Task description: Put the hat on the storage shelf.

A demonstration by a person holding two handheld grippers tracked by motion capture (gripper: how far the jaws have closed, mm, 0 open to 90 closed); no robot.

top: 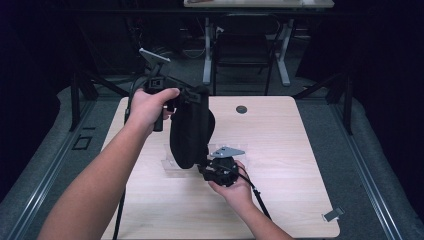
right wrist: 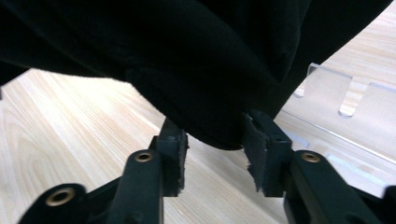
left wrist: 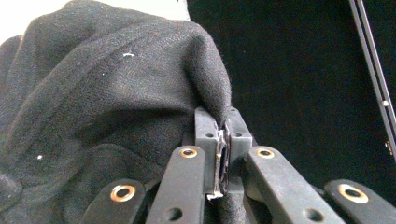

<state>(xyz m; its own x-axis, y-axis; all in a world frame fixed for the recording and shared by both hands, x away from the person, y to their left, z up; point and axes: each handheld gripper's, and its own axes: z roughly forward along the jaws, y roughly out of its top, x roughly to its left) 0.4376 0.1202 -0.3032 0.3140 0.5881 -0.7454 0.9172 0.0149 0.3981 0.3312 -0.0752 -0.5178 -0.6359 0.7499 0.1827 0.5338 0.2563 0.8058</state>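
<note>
A black cloth (top: 190,132) hangs above the wooden table (top: 285,150), held up by its top edge. My left gripper (top: 197,93) is shut on that top edge; in the left gripper view the fabric (left wrist: 107,102) is pinched between the jaws of the left gripper (left wrist: 223,122). My right gripper (top: 205,167) sits at the cloth's lower end, close over the table. In the right gripper view the bottom fold of the cloth (right wrist: 187,56) dips between the pads of the right gripper (right wrist: 215,154), which stand apart with a gap beside it.
A clear acrylic rack (top: 170,166) with slots (right wrist: 336,107) lies on the table under the cloth. A small metal clip (top: 333,214) rests near the front right corner, a round grommet (top: 241,109) near the far edge. A chair (top: 245,50) stands beyond the table.
</note>
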